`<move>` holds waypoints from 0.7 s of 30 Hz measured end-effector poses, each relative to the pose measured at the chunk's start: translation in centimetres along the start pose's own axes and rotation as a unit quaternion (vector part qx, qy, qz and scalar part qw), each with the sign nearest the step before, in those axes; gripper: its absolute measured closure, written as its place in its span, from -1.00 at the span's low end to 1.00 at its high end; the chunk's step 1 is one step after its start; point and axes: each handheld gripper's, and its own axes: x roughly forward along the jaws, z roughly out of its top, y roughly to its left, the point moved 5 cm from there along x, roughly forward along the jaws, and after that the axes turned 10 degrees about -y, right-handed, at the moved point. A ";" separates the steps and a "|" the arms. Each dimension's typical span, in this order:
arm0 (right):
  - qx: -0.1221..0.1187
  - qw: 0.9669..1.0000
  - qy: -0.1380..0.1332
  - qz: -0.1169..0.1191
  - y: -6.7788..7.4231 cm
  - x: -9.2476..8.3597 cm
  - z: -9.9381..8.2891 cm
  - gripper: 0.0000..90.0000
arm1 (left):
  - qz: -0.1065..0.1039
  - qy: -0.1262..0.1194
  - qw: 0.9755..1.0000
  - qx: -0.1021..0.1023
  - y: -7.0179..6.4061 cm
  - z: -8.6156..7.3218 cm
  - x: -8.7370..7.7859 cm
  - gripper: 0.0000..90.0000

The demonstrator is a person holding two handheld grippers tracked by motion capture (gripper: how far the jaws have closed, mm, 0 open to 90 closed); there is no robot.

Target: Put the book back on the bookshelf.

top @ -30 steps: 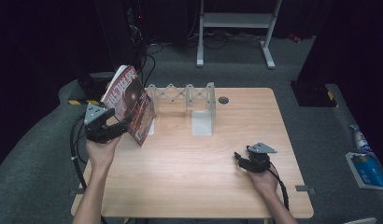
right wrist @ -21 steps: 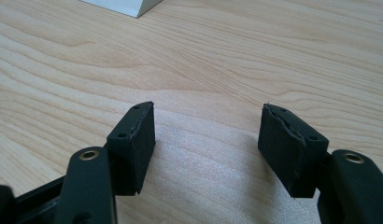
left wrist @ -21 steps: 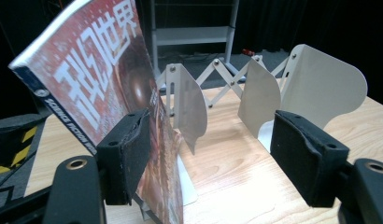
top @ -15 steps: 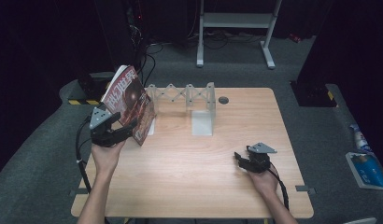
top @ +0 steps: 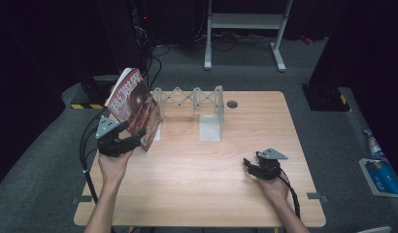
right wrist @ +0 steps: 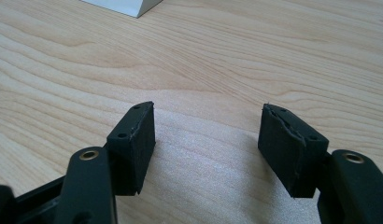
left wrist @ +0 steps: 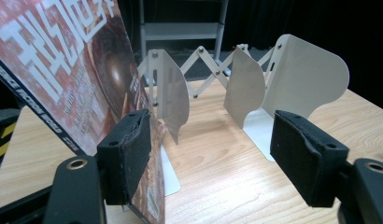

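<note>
A red magazine stands tilted at the table's back left, leaning at the left end of a white accordion book rack. My left gripper sits at the magazine's lower front edge, jaws open. In the left gripper view the magazine lies against the left pad. The right pad stands far off it, and the rack's plates show between the jaws of the left gripper. My right gripper rests low over the table's front right. It is open with only bare wood between its pads.
The wooden table has a dark cable hole behind the rack. A black box sits on the floor at the left, a metal frame at the back, and a blue-and-white item at the right.
My left gripper has drawn back slightly toward the person and down along the magazine. The magazine still leans on the rack. The right gripper has stayed put.
</note>
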 end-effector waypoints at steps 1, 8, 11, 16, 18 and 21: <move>0.000 1.000 0.000 0.000 0.0 0.0 0.0 -0.19 | -0.001 0.001 1.000 -0.001 -0.1 -0.1 0.0 -0.35; 0.000 1.000 0.000 0.000 0.0 0.0 0.0 -0.19 | -0.007 0.003 1.000 -0.007 -0.3 -0.7 0.1 -0.34; 0.000 1.000 0.000 0.000 0.0 0.0 0.0 -0.19 | -0.010 0.005 1.000 -0.011 -0.5 -1.0 0.2 -0.34; 0.000 1.000 0.000 0.000 0.0 0.0 0.0 -0.19 | -0.017 0.008 1.000 -0.013 -0.8 -1.3 0.3 -0.34; 0.000 1.000 0.000 0.000 0.0 0.0 0.0 -0.19 | -0.019 0.009 1.000 -0.014 -0.9 -1.4 0.4 -0.34; 0.000 1.000 0.000 0.000 0.0 0.0 0.0 -0.19 | -0.022 0.009 1.000 -0.016 -1.1 -1.6 0.5 -0.34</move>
